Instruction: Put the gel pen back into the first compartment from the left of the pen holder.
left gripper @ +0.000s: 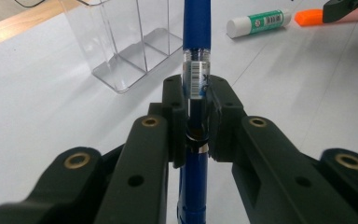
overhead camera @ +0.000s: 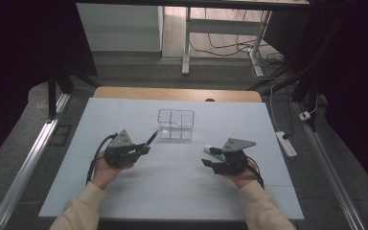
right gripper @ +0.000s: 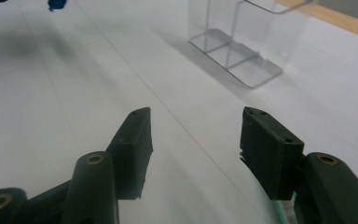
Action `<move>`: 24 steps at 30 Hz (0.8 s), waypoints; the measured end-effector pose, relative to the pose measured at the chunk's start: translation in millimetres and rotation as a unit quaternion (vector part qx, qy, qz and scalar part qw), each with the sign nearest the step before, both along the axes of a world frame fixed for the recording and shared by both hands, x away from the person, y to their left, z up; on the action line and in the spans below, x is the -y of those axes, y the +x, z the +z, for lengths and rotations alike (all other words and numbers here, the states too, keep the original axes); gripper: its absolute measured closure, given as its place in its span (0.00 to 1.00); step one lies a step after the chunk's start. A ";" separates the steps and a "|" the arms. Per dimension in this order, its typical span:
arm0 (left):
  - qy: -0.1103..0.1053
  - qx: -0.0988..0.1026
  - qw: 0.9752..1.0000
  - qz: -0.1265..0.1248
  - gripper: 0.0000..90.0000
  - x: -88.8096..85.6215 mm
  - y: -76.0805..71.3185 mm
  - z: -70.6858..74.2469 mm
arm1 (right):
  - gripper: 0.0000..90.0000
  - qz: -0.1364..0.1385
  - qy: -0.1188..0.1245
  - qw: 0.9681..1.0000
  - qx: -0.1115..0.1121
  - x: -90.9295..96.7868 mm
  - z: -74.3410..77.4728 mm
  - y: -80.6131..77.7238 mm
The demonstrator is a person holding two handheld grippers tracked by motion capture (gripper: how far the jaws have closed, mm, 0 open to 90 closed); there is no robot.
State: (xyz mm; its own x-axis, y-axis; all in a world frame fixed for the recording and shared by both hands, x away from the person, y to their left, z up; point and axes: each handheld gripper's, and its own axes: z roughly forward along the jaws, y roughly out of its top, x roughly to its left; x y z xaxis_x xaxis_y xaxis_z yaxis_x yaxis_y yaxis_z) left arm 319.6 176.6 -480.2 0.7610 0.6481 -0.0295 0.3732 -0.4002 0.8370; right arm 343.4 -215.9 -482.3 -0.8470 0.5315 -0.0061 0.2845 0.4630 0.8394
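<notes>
White table (overhead camera: 172,191); orange marker (left gripper: 314,17) beside glue stick (left gripper: 259,22).

table: white top (overhead camera: 124,191), wooden far edge (overhead camera: 177,94) | floor: white power strip (overhead camera: 286,143), loose cables (overhead camera: 225,45) | background: white desk legs (overhead camera: 186,57)
</notes>
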 end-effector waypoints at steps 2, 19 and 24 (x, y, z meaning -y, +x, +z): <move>-0.002 -0.001 1.000 0.002 0.87 -1.1 -0.1 0.1 | 0.48 -0.007 0.004 1.000 0.001 7.7 -2.0 -3.0; -0.016 -0.001 1.000 0.011 0.87 -3.2 -0.9 1.1 | 0.46 -0.056 0.007 0.998 0.030 66.6 -15.1 -25.9; -0.022 0.001 1.000 0.013 0.87 -5.1 -1.8 2.8 | 0.46 -0.055 0.003 0.998 0.030 66.2 -15.8 -25.4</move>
